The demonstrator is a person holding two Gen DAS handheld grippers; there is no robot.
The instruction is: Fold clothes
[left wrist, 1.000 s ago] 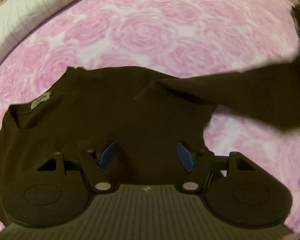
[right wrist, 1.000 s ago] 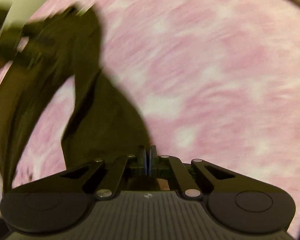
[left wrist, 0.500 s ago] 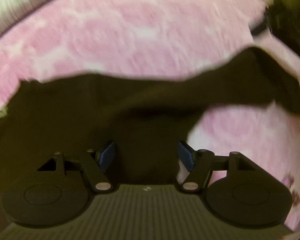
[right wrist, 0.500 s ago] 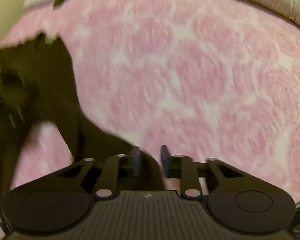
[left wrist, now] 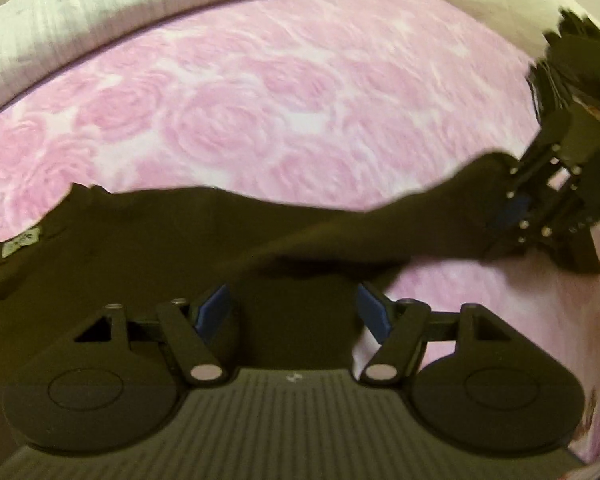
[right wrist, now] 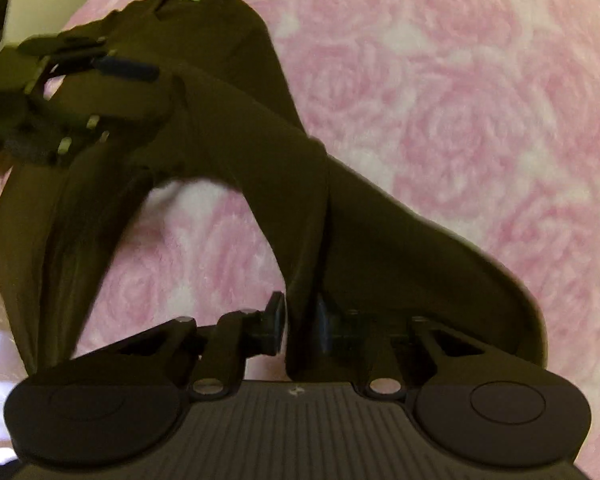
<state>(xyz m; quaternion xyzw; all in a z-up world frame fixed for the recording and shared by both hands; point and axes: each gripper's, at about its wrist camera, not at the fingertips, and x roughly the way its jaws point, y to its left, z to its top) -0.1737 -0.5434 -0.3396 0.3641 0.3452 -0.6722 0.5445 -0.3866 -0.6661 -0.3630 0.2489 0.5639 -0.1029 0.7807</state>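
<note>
A dark brown long-sleeved shirt [left wrist: 148,240] lies on a pink rose-patterned bedcover [left wrist: 300,100], its pale neck label [left wrist: 20,242] at the left. My left gripper [left wrist: 295,310] hovers open over the shirt's body with nothing between its blue pads. One sleeve [left wrist: 400,232] stretches to the right, raised off the cover, and ends at my right gripper [left wrist: 508,210]. In the right wrist view that sleeve [right wrist: 260,168] runs between the fingers of my right gripper [right wrist: 300,322], which pinch it, and cloth drapes over the right finger. The left gripper [right wrist: 140,96] shows at the upper left over the shirt.
A white quilted pillow or bolster [left wrist: 140,8] runs along the far edge of the bed. A pale wall [left wrist: 500,8] stands behind it at the right. Bare pink cover [right wrist: 480,120] spreads to the right of the sleeve.
The right gripper's fingers, pressed together a second ago, now stand slightly apart with the sleeve bunched between them. The sleeve has swung lower on the right. The left gripper stays open.
</note>
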